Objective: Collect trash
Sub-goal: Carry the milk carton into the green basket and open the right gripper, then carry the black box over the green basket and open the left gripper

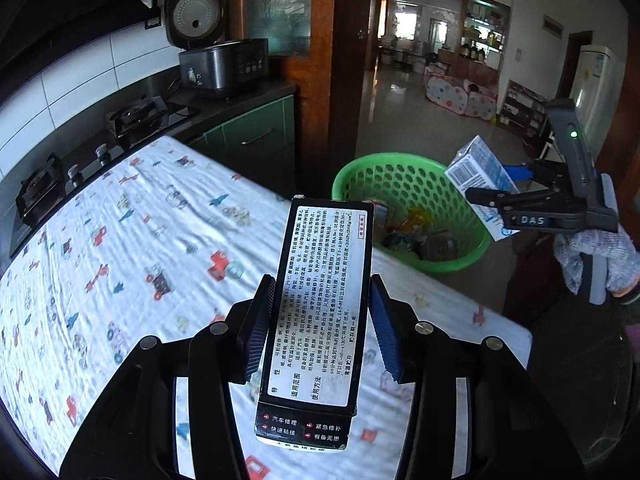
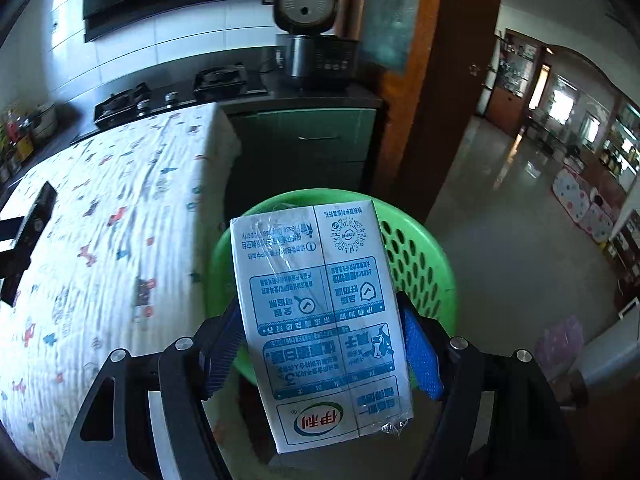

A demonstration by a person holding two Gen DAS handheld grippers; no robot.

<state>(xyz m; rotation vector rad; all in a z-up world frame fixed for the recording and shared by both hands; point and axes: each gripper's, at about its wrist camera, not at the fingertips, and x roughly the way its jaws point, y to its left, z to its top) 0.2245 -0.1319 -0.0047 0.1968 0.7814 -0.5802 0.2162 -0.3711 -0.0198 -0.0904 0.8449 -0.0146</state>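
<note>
My left gripper [image 1: 320, 328] is shut on a long black box with a white text label [image 1: 320, 312], held above the patterned tablecloth [image 1: 120, 240]. My right gripper [image 2: 320, 344] is shut on a white and blue milk carton [image 2: 320, 320], held over the green perforated basket [image 2: 420, 256]. In the left wrist view the right gripper [image 1: 496, 196] holds the carton [image 1: 478, 172] just right of the basket [image 1: 400, 176], which holds several pieces of trash. The left gripper's finger shows at the left edge of the right wrist view [image 2: 36, 216].
A gas stove [image 1: 80, 152] and an open rice cooker [image 1: 216, 52] stand on the dark counter behind the table. Green cabinets [image 1: 256, 136] and a wooden door frame [image 1: 344, 60] lie beyond the basket. The tiled floor [image 1: 400, 112] leads into a living room.
</note>
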